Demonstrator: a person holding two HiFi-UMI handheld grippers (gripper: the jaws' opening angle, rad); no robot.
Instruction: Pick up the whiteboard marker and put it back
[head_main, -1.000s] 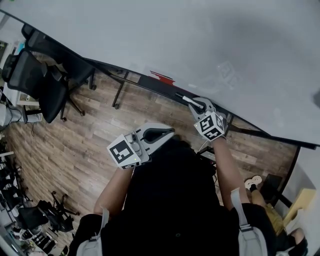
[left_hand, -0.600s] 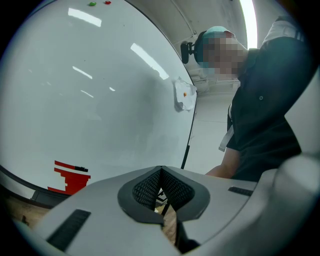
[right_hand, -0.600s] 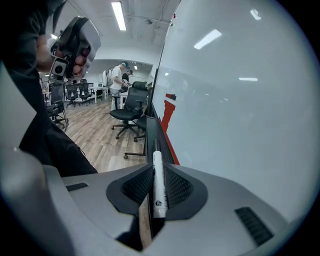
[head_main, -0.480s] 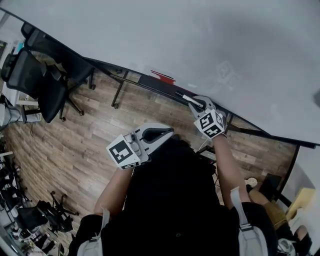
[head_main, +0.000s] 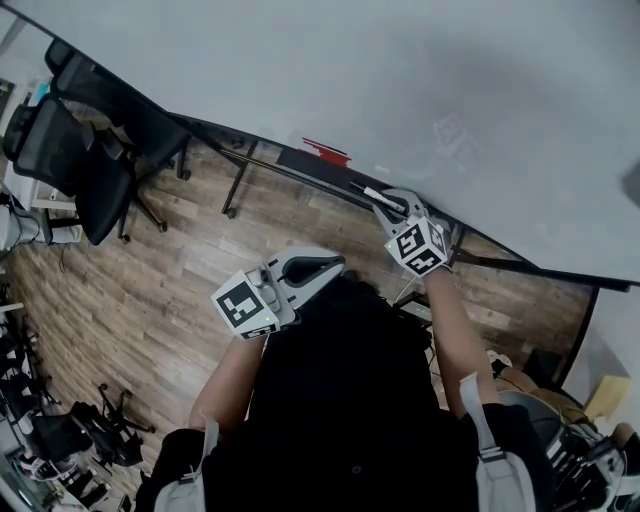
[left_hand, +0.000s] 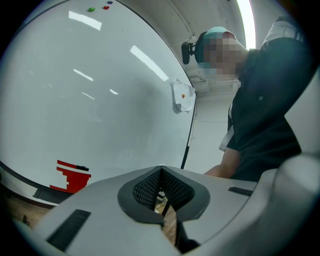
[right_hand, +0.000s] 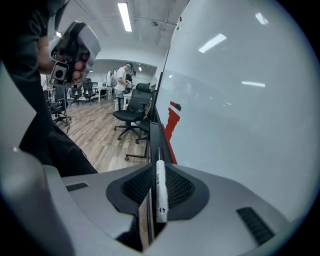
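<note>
Clamped lengthwise between the fingers of the right gripper (head_main: 393, 206): the whiteboard marker (right_hand: 160, 189), white barrel, dark tip pointing forward in line with the black tray (right_hand: 152, 132) at the foot of the whiteboard (head_main: 420, 80). Cannot tell whether touching that tray. Farther along the ledge, a red block (head_main: 325, 152). Left gripper (head_main: 332, 266) near the torso, well apart from the board, fingers pressed together on nothing.

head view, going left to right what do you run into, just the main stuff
black office chair → left gripper, shut with nothing in it → whiteboard marker, clamped in the right gripper. The red block on the board's ledge overlaps the left gripper's span, so it is left out.
</note>
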